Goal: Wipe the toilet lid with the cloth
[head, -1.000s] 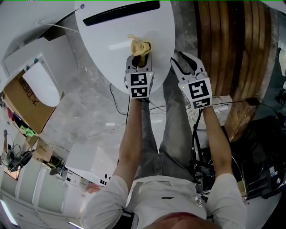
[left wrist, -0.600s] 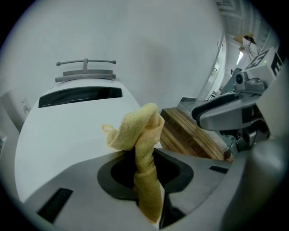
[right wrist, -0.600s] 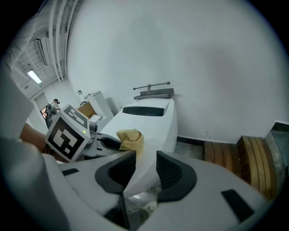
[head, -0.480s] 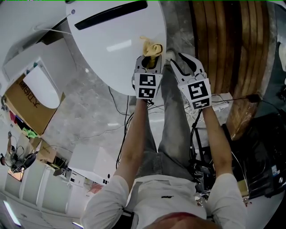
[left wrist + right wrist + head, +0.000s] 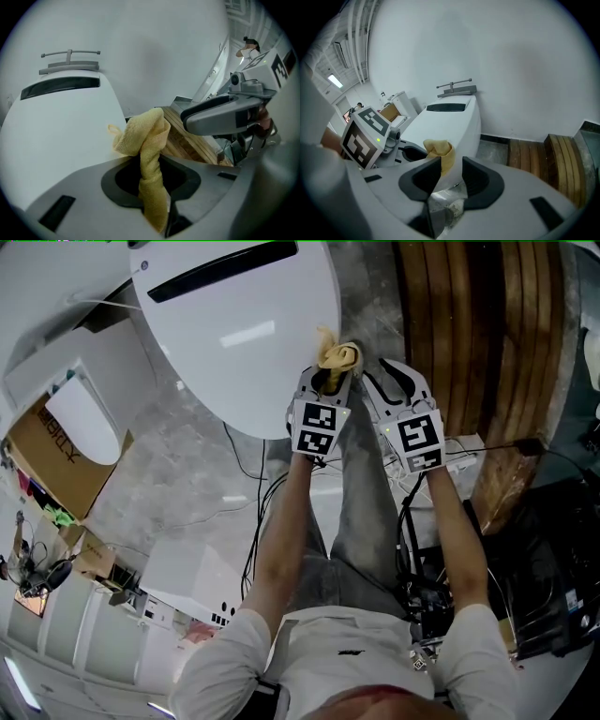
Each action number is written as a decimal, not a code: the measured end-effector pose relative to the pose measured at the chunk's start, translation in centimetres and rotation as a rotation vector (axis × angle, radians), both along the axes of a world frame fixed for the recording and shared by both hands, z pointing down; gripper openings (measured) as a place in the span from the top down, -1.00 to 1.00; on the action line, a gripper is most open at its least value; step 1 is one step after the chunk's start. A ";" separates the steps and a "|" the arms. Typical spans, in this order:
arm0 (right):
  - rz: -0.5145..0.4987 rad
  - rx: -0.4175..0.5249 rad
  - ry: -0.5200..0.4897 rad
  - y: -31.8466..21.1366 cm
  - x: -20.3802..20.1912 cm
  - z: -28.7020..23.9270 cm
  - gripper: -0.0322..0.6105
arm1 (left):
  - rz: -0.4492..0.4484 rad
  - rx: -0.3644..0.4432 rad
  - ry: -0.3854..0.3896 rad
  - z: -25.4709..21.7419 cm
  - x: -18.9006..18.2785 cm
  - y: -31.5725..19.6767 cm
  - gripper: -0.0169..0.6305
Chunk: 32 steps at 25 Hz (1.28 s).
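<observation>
Our yellow cloth (image 5: 337,355) is clamped between the jaws of the left gripper (image 5: 324,382). Its bunched end sticks out past the tips, right at the edge of the white toilet lid (image 5: 234,334), which spreads ahead and to that gripper's left. Just to its right we hold the right gripper (image 5: 395,382), jaws apart with nothing between them, off the lid and above the grey stone floor (image 5: 373,292). Further right of both grippers lies a wooden slatted platform (image 5: 487,334).
</observation>
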State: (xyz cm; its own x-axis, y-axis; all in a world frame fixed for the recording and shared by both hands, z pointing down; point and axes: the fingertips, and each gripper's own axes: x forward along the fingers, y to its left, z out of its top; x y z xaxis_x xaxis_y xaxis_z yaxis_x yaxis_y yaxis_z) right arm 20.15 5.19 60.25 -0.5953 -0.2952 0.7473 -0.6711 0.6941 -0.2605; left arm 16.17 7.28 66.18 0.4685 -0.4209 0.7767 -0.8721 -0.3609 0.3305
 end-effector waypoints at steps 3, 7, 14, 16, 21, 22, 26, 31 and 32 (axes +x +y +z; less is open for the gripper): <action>-0.011 -0.012 0.001 0.9 0.0 0.4 0.41 | 0.010 -0.020 0.014 0.4 0.1 1.2 0.62; -0.007 -0.019 -0.002 1.6 -0.4 0.4 0.41 | 0.015 -0.038 0.020 0.7 -0.1 2.6 0.62; 0.000 -0.024 0.006 3.2 -1.1 0.3 0.41 | 0.020 -0.044 0.034 0.7 -1.0 4.4 0.62; -0.001 -0.030 0.014 3.8 -1.6 0.3 0.41 | 0.021 -0.044 0.037 0.7 -1.5 4.8 0.62; -0.015 -0.012 0.015 4.5 -3.2 -0.2 0.41 | 0.010 -0.044 0.044 0.6 -3.2 5.7 0.62; -0.017 -0.010 0.015 4.7 -3.5 -0.3 0.41 | 0.008 -0.044 0.044 0.6 -3.6 6.0 0.62; -0.028 -0.007 0.015 5.6 -4.9 -0.6 0.41 | -0.003 -0.041 0.041 0.5 -5.2 7.0 0.62; -0.051 -0.003 0.017 6.6 -6.9 -0.7 0.41 | -0.027 -0.041 0.040 0.5 -7.5 7.9 0.62; -0.054 -0.002 0.018 6.9 -7.2 -0.7 0.41 | -0.033 -0.041 0.039 0.4 -8.0 8.1 0.62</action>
